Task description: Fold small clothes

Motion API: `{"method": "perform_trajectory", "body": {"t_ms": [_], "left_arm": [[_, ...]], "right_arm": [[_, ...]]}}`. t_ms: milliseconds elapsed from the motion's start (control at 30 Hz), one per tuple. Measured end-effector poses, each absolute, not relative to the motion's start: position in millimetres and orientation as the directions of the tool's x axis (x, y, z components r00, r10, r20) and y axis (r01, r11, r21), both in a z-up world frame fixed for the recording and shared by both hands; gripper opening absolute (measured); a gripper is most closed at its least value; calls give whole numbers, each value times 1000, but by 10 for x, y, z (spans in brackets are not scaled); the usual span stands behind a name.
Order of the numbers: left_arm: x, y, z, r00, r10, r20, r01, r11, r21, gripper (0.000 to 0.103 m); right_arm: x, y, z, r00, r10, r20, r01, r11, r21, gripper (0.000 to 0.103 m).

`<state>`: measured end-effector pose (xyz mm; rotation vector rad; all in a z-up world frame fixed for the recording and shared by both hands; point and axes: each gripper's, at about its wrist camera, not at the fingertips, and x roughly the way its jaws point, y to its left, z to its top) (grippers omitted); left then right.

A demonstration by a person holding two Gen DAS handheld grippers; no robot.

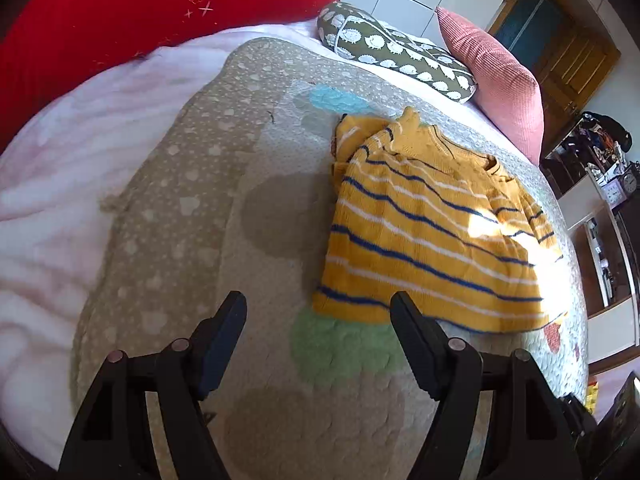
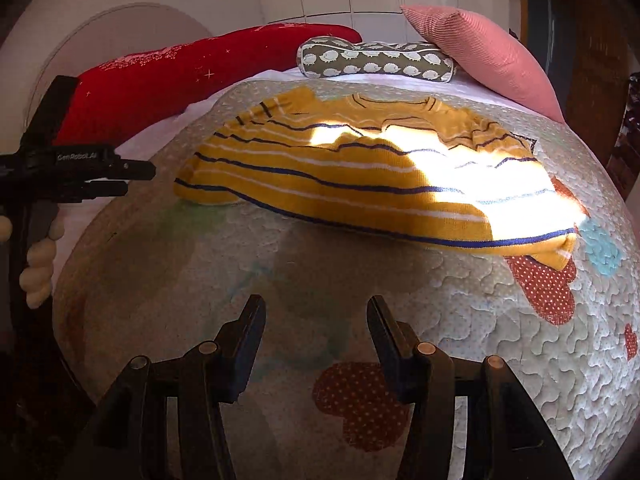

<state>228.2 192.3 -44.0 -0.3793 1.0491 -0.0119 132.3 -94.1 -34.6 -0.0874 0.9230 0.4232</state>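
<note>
Your left gripper (image 1: 318, 312) is held low over the quilted play mat (image 1: 264, 288), fingers spread wide with nothing between them, pointing across the mat toward the pillows at the far end. Just ahead of its right finger (image 1: 416, 336) lies the yellow striped sweater (image 1: 432, 232), and the near hem corner sits right at that fingertip; whether it touches, you cannot tell. To the left of this tool the mat runs bare to its pale dotted border, and beyond that edge lies a pink blanket (image 1: 48, 184). Your right gripper (image 2: 316, 328) also hangs above the mat, jaws wide and holding nothing, with the sweater (image 2: 360, 184) straight ahead and a clear band of mat (image 2: 280, 264) between the fingertips and the near hem. The sweater lies spread flat with its collar on the far side and a bright patch of sunlight across its right half. From this view your left hand (image 2: 38, 268) grips its tool (image 2: 80, 168) off to the left, level with the sweater's left edge and just beside it. Past the sweater a red cushion (image 2: 160, 76), a hedgehog-print bolster (image 2: 376, 62) and a pink pillow (image 2: 480, 52) line the far end. To the right of the tool the mat carries on with red heart patches (image 2: 544, 288) before curving away
</note>
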Motion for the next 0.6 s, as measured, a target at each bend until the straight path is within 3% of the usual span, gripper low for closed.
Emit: {"method": "perform_trajectory", "body": {"t_ms": [133,267,367,600], "left_arm": [[2819,1960,-648,465,-247,-850,-190,910,-368,73],[3311,1734,-783,418,-161,-894,-145,960,-240,73],[3668,1652,-839,379,-177,-908,-109,966,-234,73],[4245,1806,-923,275,-319,-907,-41,939,-342,69]], "right_arm": [[1314,-1207,-454,515,283,-809,-346,932,106,57],[1300,-1520,-478,508,261,-821,-293,949,120,57],[1293,-1565,-428,514,256,-819,-294,949,112,57],[1447,-651,-180,570,246,-784,-546,826,-138,59]]}}
